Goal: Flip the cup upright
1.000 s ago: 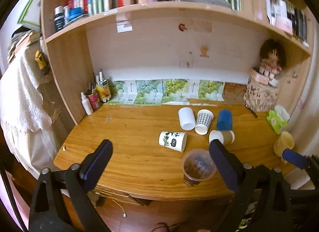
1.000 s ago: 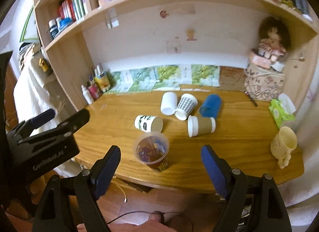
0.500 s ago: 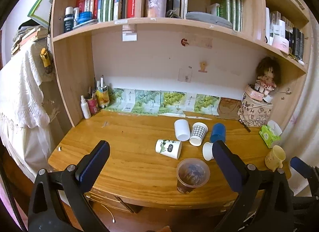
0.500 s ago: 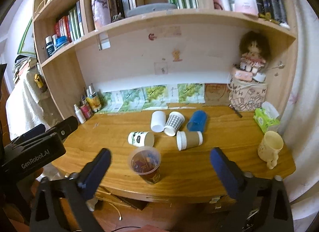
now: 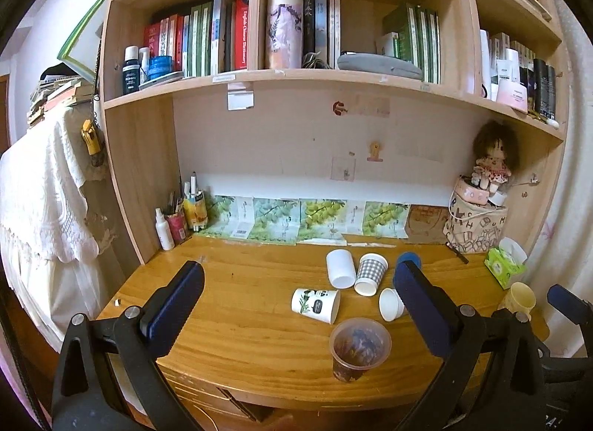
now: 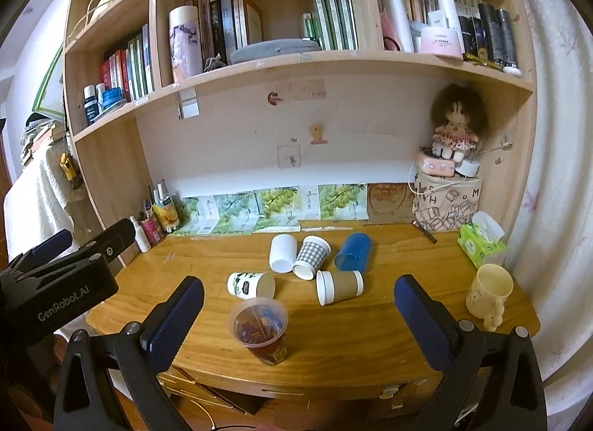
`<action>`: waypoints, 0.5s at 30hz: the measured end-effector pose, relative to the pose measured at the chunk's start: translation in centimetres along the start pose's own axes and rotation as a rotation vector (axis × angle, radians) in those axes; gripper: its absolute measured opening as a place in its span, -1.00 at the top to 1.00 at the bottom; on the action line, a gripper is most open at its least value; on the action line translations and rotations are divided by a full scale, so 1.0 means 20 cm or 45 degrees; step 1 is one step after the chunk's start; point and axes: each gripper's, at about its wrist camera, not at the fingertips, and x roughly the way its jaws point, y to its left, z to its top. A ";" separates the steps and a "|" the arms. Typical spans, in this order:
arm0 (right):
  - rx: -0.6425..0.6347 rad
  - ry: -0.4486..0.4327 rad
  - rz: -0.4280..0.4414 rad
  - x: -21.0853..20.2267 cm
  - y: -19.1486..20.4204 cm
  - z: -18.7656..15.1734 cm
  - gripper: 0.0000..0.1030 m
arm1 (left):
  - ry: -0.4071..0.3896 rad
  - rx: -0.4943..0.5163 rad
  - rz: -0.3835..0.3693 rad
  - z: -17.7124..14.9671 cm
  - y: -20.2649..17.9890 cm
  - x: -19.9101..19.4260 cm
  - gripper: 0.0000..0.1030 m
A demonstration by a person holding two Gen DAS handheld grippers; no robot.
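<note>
While both grippers [image 5: 296, 297] [image 6: 298, 307] hung spread and empty, the left one's housing [image 6: 63, 307] read "GenRobot.AI".

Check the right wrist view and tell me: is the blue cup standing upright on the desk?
No, the blue cup lies on its side on the desk, beside the checked cup, which is also tipped over.

The left gripper [image 5: 296, 299] is held level with its jaws spread wide and nothing between the dark blue pads [image 5: 177, 303]. The right gripper [image 6: 298, 307] is likewise wide open and empty. The two seem to sit side by side, left slightly ahead.
</note>
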 end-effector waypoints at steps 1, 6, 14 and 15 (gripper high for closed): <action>0.000 -0.003 0.001 0.00 0.00 0.00 -1.00 | 0.000 0.000 0.000 0.00 0.00 0.00 -0.99; 0.001 0.002 0.007 0.02 0.00 0.00 -1.00 | 0.004 0.001 0.000 0.00 0.00 0.01 -0.99; 0.007 0.015 0.009 0.04 -0.01 0.00 -1.00 | 0.013 0.017 -0.015 -0.01 -0.01 0.03 -0.99; 0.007 0.018 0.007 0.04 -0.01 0.01 -1.00 | 0.013 0.018 -0.018 -0.01 -0.01 0.03 -0.99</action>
